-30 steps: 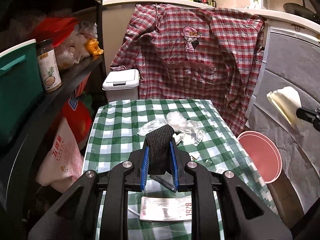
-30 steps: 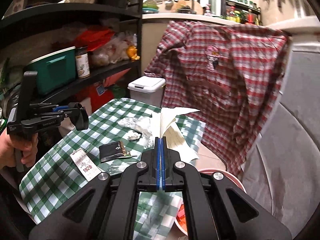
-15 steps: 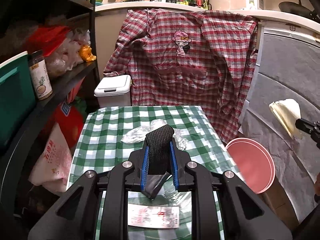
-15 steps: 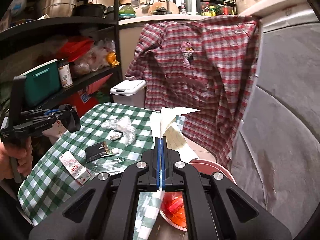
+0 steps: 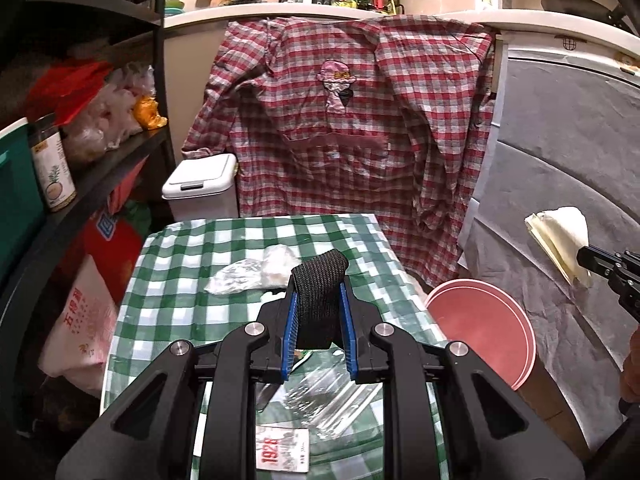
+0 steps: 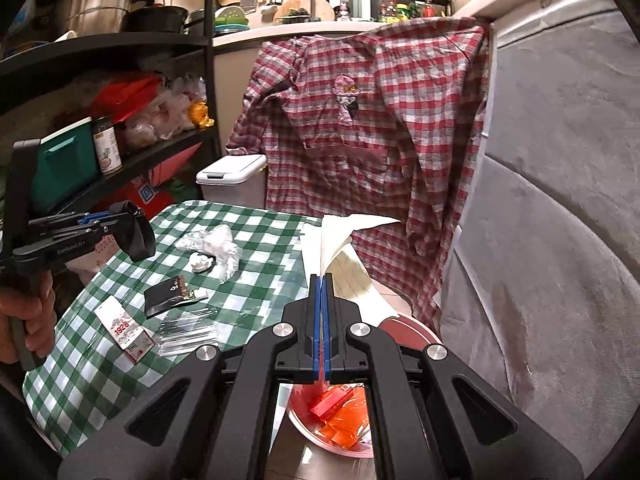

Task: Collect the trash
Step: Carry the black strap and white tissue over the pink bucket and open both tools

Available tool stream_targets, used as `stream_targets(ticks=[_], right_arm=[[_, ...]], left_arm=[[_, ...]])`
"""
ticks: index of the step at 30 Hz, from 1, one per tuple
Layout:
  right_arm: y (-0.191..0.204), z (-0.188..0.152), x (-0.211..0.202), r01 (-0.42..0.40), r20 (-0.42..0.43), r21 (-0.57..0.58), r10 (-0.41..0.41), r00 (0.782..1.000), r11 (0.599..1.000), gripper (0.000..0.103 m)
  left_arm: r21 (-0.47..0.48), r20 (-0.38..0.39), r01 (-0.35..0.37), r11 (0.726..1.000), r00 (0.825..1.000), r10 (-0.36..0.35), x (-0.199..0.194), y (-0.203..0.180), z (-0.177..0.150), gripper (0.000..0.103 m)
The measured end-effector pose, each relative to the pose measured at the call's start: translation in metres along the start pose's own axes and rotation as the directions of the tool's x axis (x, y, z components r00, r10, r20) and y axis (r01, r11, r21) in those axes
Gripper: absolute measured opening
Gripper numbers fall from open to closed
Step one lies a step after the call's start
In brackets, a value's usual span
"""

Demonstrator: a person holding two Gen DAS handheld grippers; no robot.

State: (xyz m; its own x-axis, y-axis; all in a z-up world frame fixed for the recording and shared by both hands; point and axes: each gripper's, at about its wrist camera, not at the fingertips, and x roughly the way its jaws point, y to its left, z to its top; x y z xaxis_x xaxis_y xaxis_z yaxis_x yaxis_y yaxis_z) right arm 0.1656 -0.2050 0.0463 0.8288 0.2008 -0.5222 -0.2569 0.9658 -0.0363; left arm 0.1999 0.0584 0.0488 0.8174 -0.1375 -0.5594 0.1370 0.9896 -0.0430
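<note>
Right above the red bin [image 6: 340, 408], off the table's right edge: folded cream paper [image 6: 340, 236], creased into a cone-ish fan, pinched flat between the blue pads of the right gripper [image 6: 321, 280], jaws pressed fully together on it. Same paper [image 5: 560, 236] visible from the left camera, hanging well right of the table, over the bin's pink lid [image 5: 480, 320]. Bin already holding orange-red plastic scraps.

Over the table's near end, left gripper [image 5: 318, 312], jaws partly apart and clamped on a black woven strap [image 5: 320, 292], looped over at the top.

Still lying on the table [image 6: 260, 220], green-and-white checked cloth: crumpled clear plastic bag [image 6: 212, 244] near the middle, small white wad [image 6: 200, 262] just beside it, black wrapper [image 6: 164, 296] closer in, flat clear cellophane [image 6: 188, 332] next to that, and a white ticket with red "1928" [image 6: 124, 328] touching the cellophane's left side.

Behind the table, red plaid shirt [image 5: 352, 120] draped over a counter edge, white lidded bin [image 5: 200, 188] on the floor at its left. Left of the table, dark shelving [image 6: 120, 48] with a teal box, jar, bags, metal pot up top. Right of the table, grey cloth cover [image 6: 560, 200].
</note>
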Motion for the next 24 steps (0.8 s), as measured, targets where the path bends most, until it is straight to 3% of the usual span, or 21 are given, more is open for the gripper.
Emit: stream_targets(ticks=[24], right_arm=[[-0.034,-0.007,0.023,0.049,-0.038,0.051,-0.047,0.998,0.998,0.001]], left_arm=[[0.05,-0.026,0.056,0.997,0.998,-0.055,0.037,-0.042,0.001,0.019]])
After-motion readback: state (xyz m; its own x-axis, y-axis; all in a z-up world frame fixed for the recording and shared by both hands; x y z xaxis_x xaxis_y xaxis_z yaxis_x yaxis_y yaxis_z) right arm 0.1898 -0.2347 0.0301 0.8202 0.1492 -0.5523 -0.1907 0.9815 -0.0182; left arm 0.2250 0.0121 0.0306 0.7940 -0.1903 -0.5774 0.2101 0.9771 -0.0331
